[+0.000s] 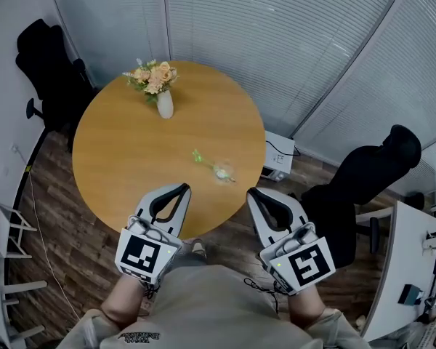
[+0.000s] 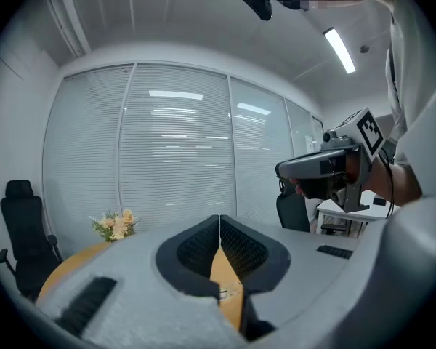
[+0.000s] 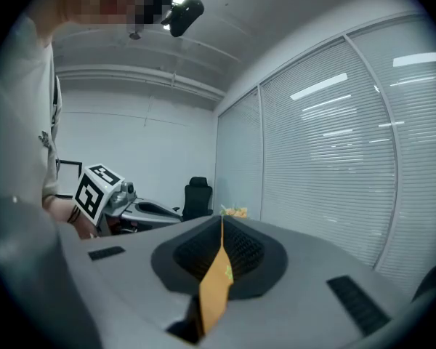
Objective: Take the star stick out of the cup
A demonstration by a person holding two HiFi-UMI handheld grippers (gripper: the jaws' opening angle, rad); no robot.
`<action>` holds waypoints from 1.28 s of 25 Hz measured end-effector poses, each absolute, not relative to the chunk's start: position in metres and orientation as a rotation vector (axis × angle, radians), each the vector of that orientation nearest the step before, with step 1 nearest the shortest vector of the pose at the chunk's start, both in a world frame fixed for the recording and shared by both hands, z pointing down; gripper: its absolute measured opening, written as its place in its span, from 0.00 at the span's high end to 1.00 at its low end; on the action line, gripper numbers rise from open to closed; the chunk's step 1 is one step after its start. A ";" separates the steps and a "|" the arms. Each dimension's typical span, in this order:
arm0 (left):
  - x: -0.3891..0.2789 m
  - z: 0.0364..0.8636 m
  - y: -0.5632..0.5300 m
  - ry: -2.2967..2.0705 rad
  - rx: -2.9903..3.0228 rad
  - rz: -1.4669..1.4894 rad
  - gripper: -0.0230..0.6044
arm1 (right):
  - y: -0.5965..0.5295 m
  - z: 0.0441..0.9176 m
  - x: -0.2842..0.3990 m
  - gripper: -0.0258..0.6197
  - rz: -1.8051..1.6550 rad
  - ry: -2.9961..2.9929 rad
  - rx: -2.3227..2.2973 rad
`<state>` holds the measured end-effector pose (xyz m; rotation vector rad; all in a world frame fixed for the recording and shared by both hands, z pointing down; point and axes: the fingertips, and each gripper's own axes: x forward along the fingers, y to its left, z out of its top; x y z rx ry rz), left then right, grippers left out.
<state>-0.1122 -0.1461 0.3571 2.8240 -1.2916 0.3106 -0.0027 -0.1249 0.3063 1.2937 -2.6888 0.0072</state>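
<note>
The round wooden table (image 1: 131, 158) lies ahead of both tools, and nothing of the task looks done yet. The left gripper (image 1: 180, 190) and right gripper (image 1: 252, 193) hang at its near edge, each with jaws pressed together on nothing. The clear cup (image 1: 222, 171) sits just ahead of the two tips, between them, and the green star stick (image 1: 199, 155) appears to be in it, leaning toward the left gripper's side. Approach, grasp and pull-out all remain. Only the head view shows this layout; the left gripper view glimpses the cup below its shut jaws, the right gripper view just a green speck
</note>
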 end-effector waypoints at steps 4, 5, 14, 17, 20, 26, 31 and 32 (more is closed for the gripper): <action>-0.119 0.356 -0.163 -1.274 2.850 0.313 0.92 | -0.142 0.308 -0.008 0.91 0.009 -2.675 1.329; -0.119 0.355 -0.165 -1.270 2.842 0.307 0.92 | -0.144 0.309 -0.008 0.91 0.016 -2.673 1.332; -0.115 0.350 -0.176 -1.295 2.813 0.298 0.92 | -0.158 0.314 -0.001 0.91 0.036 -2.670 1.313; -0.110 0.350 -0.178 -1.319 2.804 0.302 0.92 | -0.163 0.315 0.004 0.91 0.038 -2.676 1.288; -0.105 0.348 -0.181 -1.350 2.783 0.308 0.92 | -0.171 0.315 0.011 0.91 0.041 -2.690 1.263; -0.097 0.349 -0.186 -1.407 2.756 0.333 0.92 | -0.180 0.323 0.024 0.91 0.064 -2.708 1.217; -0.092 0.352 -0.185 -1.428 2.723 0.348 0.92 | -0.186 0.327 0.030 0.91 0.076 -2.720 1.197; -0.093 0.355 -0.186 -1.433 2.732 0.364 0.92 | -0.187 0.328 0.030 0.91 0.077 -2.721 1.191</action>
